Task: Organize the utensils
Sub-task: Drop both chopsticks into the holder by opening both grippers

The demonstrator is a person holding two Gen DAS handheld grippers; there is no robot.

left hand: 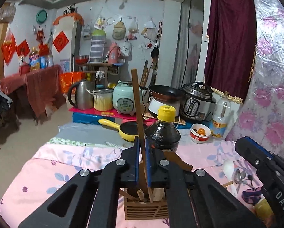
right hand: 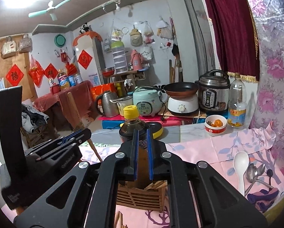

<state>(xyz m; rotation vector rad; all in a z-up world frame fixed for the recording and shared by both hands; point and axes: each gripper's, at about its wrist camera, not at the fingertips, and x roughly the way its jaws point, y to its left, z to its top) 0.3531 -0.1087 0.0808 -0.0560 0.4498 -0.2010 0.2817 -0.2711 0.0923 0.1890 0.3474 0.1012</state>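
Note:
My left gripper (left hand: 141, 142) is shut on a long brown wooden utensil (left hand: 137, 98) that stands nearly upright. Its lower end sits inside the slatted wooden holder (left hand: 143, 209) on the pink floral cloth. A curved wooden utensil (left hand: 178, 161) leans out of the holder's right side. My right gripper (right hand: 142, 134) hovers over the same holder (right hand: 140, 197), jaws a narrow gap apart, gripping nothing. A white spoon (right hand: 240, 163) and metal spoons (right hand: 254, 171) lie on the cloth to the right. The left gripper (right hand: 79, 134) with its stick (right hand: 73, 110) shows at the left in the right wrist view.
A dark sauce bottle with a yellow cap (left hand: 163, 133) stands just behind the holder. Beyond it are a yellow pan (left hand: 126, 131), a bowl with an orange (left hand: 200, 133) and a clear bottle (left hand: 220, 117). Cookers and a kettle line the back. Loose wooden sticks (right hand: 119, 220) lie in front.

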